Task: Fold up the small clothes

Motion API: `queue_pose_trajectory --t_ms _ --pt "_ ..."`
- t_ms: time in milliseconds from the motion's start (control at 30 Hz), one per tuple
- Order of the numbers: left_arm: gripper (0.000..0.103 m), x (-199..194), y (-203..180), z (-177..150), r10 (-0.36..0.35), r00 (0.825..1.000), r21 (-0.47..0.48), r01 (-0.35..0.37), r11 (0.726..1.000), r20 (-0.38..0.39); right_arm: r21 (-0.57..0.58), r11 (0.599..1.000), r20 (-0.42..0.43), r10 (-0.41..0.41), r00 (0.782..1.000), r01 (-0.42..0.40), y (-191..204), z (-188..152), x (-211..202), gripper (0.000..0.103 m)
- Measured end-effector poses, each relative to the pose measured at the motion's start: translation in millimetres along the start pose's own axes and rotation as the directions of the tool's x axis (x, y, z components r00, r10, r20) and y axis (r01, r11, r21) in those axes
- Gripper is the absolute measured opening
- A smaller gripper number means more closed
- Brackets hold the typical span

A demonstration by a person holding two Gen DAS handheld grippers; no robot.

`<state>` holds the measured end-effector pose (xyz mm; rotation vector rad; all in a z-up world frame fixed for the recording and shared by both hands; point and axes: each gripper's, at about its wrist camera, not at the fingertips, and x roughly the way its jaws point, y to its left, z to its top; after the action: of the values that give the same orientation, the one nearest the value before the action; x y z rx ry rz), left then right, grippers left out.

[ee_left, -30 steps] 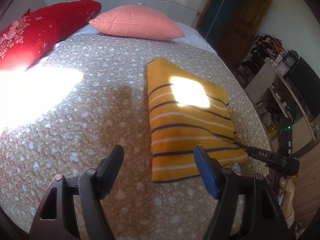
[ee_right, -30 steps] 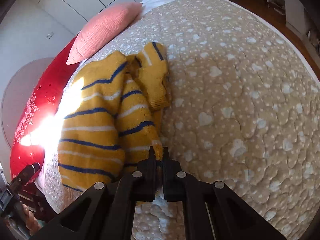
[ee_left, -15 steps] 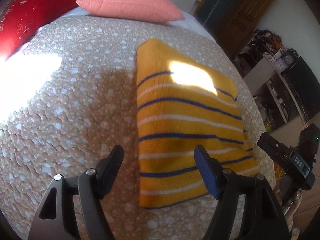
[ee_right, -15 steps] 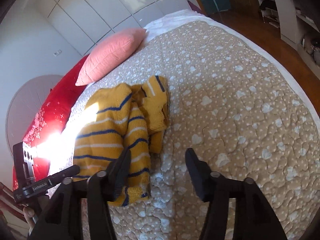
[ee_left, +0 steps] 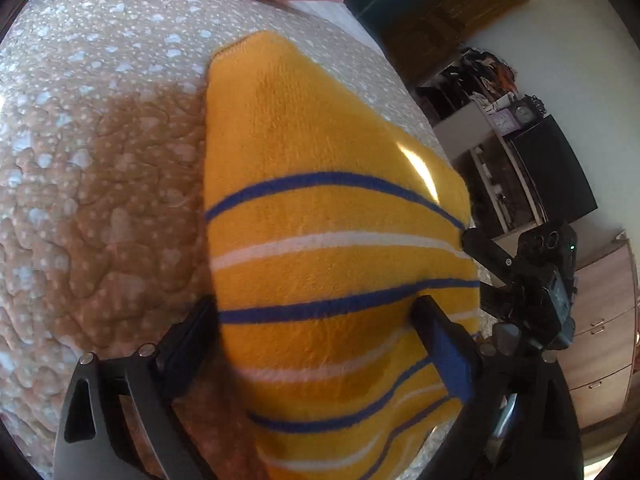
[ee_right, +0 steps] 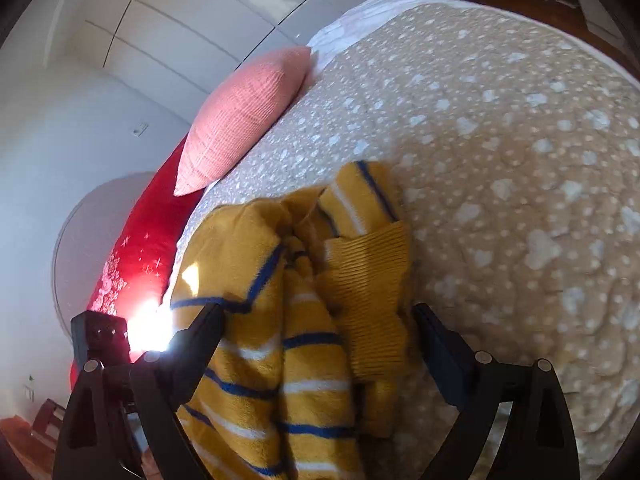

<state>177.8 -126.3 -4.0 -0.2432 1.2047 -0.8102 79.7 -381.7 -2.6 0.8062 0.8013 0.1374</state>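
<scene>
The yellow sweater (ee_left: 336, 240) with blue and white stripes lies folded on the bed's dotted beige quilt (ee_left: 100, 184). The left gripper (ee_left: 316, 320) has its jaws spread wide over the sweater's near end. The right gripper (ee_right: 316, 324) is likewise spread apart, straddling the bunched sleeve and ribbed cuff (ee_right: 368, 292). A pink pillow (ee_right: 244, 116) rests near the headboard. No readable writing shows anywhere.

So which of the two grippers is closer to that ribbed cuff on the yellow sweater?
Right. The right gripper straddles the ribbed cuff, jaws open; the left gripper sits at the opposite folded edge of the sweater.
</scene>
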Motion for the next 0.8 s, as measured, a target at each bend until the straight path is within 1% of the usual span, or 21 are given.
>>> queue_pose_trajectory --t_ms 33,67,100,133,167,200,233,267,333,400,467,500,533,567,600,633,667,700,733,767,800 --pt "0.094 0.2 -5.7 0.2 0.002 1.000 0.016 -0.002 1.000 0.014 -0.025 1.000 -0.026 -0.016 1.000 0.016 8.5 -0.5 9.2 0.092" --pt "0.086 -1.9 -9.6 0.3 -0.007 1.000 0.012 0.007 1.000 0.020 -0.058 0.997 -0.035 -0.044 0.998 0.042 18.6 -1.3 15.1 0.081" --pt "0.082 -7.7 -12.5 -0.1 0.000 0.999 0.002 0.000 1.000 0.033 -0.078 0.996 -0.038 -0.052 0.998 0.049 28.3 -1.7 18.0 0.071" --pt "0.074 -15.5 -14.8 1.2 -0.007 0.999 0.003 0.007 1.000 0.048 -0.091 0.995 -0.035 -0.049 0.998 0.046 37.9 -1.3 18.9 0.057" --pt "0.066 -24.9 -16.5 3.5 -0.024 0.998 0.004 0.024 1.000 0.064 -0.114 0.992 -0.018 -0.048 0.999 0.046 48.9 -0.5 17.1 0.052" --pt "0.064 -34.5 -18.8 5.3 -0.033 0.997 0.006 0.032 0.999 0.071 -0.145 0.989 -0.001 -0.041 0.999 0.040 60.4 0.1 15.8 0.050" --pt "0.064 -43.8 -22.5 7.8 -0.022 0.997 0.015 0.021 1.000 0.080 -0.179 0.983 0.009 -0.027 1.000 0.028 73.0 1.3 14.7 0.049" --pt "0.064 -52.1 -25.8 12.5 0.009 0.995 0.031 -0.012 0.999 0.102 -0.205 0.979 0.013 -0.015 1.000 0.017 82.9 2.5 15.4 0.049" --pt "0.065 -67.5 -32.6 18.7 0.094 0.984 0.066 -0.104 0.992 0.152 -0.240 0.971 0.020 0.016 1.000 -0.010 97.5 4.0 20.1 0.049" --pt "0.067 -69.1 -33.5 24.6 0.187 0.968 0.074 -0.201 0.977 0.167 -0.257 0.966 0.025 0.014 1.000 -0.007 103.0 6.2 30.6 0.049" --pt "0.074 -57.6 -24.0 26.8 0.284 0.949 0.039 -0.292 0.956 0.134 -0.239 0.971 0.021 -0.024 0.999 0.029 96.5 8.3 47.1 0.054" --pt "0.074 -47.6 -15.9 25.8 0.335 0.937 0.018 -0.338 0.941 0.101 -0.230 0.971 0.014 -0.068 0.998 0.069 92.5 8.8 57.2 0.056" --pt "0.074 -37.2 -6.0 23.0 0.384 0.921 0.001 -0.385 0.923 0.064 -0.220 0.966 0.005 -0.138 0.990 0.136 83.6 8.3 67.5 0.061" --pt "0.075 -31.1 2.2 18.3 0.394 0.918 -0.014 -0.394 0.919 0.040 -0.200 0.966 -0.005 -0.169 0.986 0.165 73.9 7.7 73.4 0.069" --pt "0.075 -33.1 9.1 12.5 0.344 0.938 -0.044 -0.343 0.938 0.040 -0.165 0.977 -0.013 -0.141 0.990 0.137 67.4 9.1 73.8 0.072" --pt "0.076 -39.3 14.5 6.6 0.295 0.954 -0.084 -0.291 0.953 0.043 -0.121 0.987 -0.023 -0.108 0.994 0.104 59.8 8.6 68.5 0.072" --pt "0.077 -47.8 19.1 0.8 0.265 0.963 -0.117 -0.258 0.959 0.045 -0.087 0.992 -0.023 -0.095 0.995 0.093 56.0 8.1 60.5 0.072" --pt "0.077 -56.9 20.9 -5.1 0.250 0.967 -0.137 -0.240 0.961 0.054 -0.078 0.992 -0.011 -0.095 0.995 0.094 56.2 8.2 51.1 0.072" --pt "0.077 -67.2 20.7 -11.1 0.249 0.966 -0.143 -0.237 0.961 0.074 -0.089 0.990 0.011 -0.106 0.994 0.107 59.9 8.6 39.6 0.072" --pt "0.077 -78.3 18.4 -16.7 0.262 0.960 -0.135 -0.247 0.959 0.098 -0.102 0.987 0.038 -0.122 0.992 0.125 65.3 9.3 27.8 0.072" --pt "0.077 -88.8 15.1 -23.0 0.287 0.950 -0.123 -0.273 0.954 0.120 -0.112 0.986 0.064 -0.121 0.991 0.127 71.9 10.5 16.4 0.072"
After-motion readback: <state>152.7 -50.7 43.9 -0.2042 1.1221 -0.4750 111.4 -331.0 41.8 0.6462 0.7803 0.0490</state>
